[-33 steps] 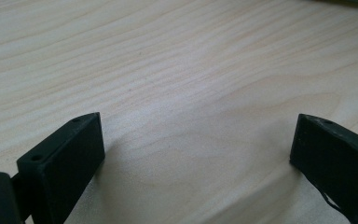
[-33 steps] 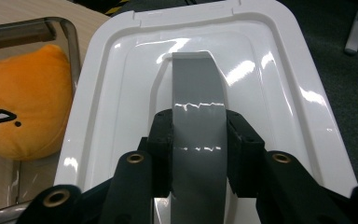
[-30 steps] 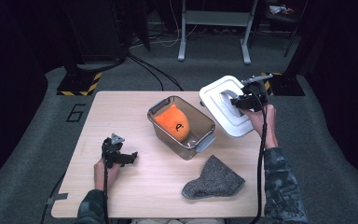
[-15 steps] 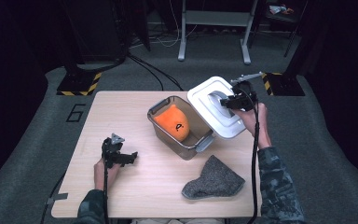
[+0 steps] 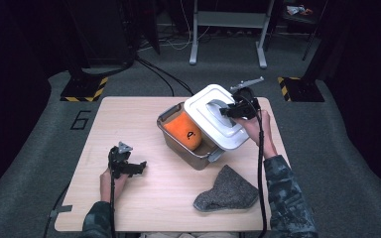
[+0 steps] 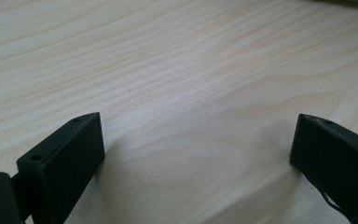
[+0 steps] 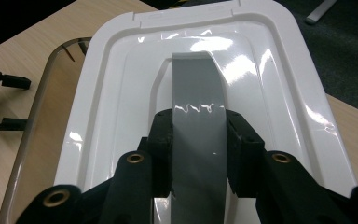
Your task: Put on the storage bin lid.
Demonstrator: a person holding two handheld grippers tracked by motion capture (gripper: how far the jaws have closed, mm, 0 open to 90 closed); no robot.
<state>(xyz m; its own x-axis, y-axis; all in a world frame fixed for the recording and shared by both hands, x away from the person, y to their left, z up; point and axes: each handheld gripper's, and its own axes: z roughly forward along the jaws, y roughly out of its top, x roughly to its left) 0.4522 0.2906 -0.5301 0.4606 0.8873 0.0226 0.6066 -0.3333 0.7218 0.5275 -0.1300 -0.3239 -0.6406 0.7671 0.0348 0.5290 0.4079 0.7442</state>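
A clear plastic box [image 5: 183, 144] stands mid-table with an orange soft toy [image 5: 181, 131] inside. My right gripper [image 5: 226, 112] [image 7: 199, 140] is shut on the grey handle [image 7: 198, 98] of the white lid [image 5: 213, 124] [image 7: 121, 93] and holds it tilted above the box's right half, partly covering it. The box's transparent rim [image 7: 28, 135] shows under the lid's left side. My left gripper [image 5: 131, 166] [image 6: 196, 154] rests low on the bare wood at the front left, jaws wide open with nothing between them.
A grey knitted cloth [image 5: 226, 193] lies at the table's front right. The wooden table [image 5: 129, 114] stands on dark carpet. Black-and-yellow floor plates [image 5: 84, 89] and a metal stand's legs [image 5: 228, 29] lie beyond the far edge.
My right gripper has carried the white lid leftward from the table's right part to over the box. The left gripper has stayed put.
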